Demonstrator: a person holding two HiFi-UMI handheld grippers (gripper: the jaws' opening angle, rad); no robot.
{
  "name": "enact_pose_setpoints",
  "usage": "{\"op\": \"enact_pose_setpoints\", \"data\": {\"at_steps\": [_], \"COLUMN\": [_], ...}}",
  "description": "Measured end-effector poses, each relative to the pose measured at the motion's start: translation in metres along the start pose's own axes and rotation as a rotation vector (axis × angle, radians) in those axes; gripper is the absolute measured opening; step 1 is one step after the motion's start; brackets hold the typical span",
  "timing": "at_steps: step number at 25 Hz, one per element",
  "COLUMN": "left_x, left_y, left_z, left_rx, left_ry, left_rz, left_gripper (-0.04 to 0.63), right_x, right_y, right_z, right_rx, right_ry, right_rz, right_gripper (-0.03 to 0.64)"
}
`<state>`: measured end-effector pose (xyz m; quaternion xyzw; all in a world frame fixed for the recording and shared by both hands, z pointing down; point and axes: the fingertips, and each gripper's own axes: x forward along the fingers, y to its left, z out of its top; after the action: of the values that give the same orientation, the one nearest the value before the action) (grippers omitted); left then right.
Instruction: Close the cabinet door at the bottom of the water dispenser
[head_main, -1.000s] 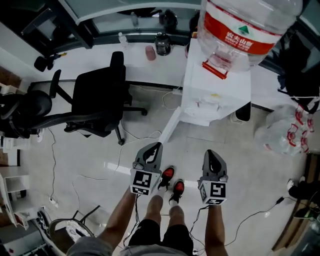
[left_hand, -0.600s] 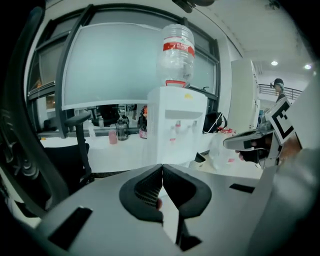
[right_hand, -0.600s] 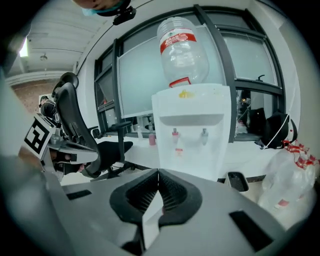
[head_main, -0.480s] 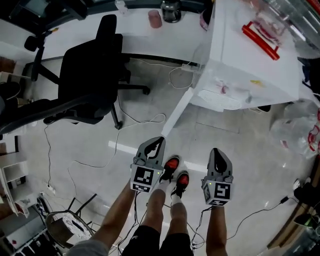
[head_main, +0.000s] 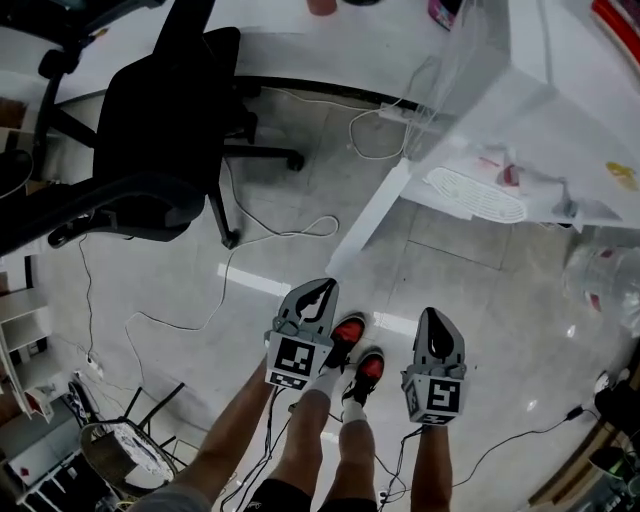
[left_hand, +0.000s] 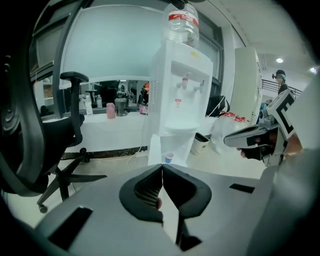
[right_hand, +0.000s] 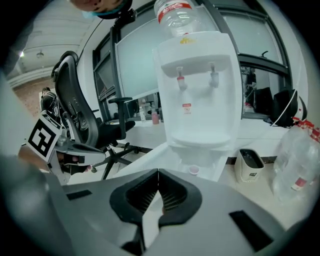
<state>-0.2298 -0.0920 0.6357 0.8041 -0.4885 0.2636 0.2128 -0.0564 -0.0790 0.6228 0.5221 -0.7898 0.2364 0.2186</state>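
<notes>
Ahead of both grippers, across glossy pale floor, the cabinet door stands swung wide open from the foot of the water dispenser. Its free edge reaches out toward the left gripper and is well apart from it. The right gripper is farther off, beside the person's red-and-black shoes.

Both pairs of fingers are pressed together tip to tip, with nothing between them. Their dark inner pads are ribbed.

The door is a flat, smooth white panel. The dispenser is a boxy white plastic body with two small taps and a clear bottle with a red label on top. A small cup sits in the open cabinet. A black office chair and loose cables lie to the left.
</notes>
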Motion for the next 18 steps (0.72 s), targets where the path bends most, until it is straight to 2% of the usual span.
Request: {"op": "enact_pose_setpoints", "data": {"at_steps": [4,11,12,14,16,18], "left_x": [0.013,0.025,0.028,0.034,0.039,0.045], "left_y": [0.003,0.011,0.011,0.009,0.009,0.010], "left_z": [-0.029,-0.051,-0.054,-0.060,-0.065,-0.071], "left_rx": [-0.005,-0.037,-0.049,-0.071,-0.074,-0.068], "left_ry": [0.024,0.032,0.040,0.055,0.068,0.088], "left_rz": [0.009,0.042,0.036,0.015,0.018,0.030], "left_gripper": [0.023,0.031,0.046,0.198,0.256,0.276], "right_x": [0.015,0.023,0.023,0.022,0.020,0.018], "right_y": [-0.002,-0.007,-0.007,-0.009,-0.013,-0.016], "right_z": [-0.024,-0.045,-0.046,-0.050,-0.054,-0.058], "right_rx": [-0.010,0.010,0.011,0.011,0.017,0.026], "right_ry": [0.023,0.036,0.038,0.043,0.048,0.052], "right_rz": [0.012,0.009,0.009,0.008,0.001,-0.006], "right_gripper": [0.020,0.020,0.020,0.020,0.020,0.020]}}
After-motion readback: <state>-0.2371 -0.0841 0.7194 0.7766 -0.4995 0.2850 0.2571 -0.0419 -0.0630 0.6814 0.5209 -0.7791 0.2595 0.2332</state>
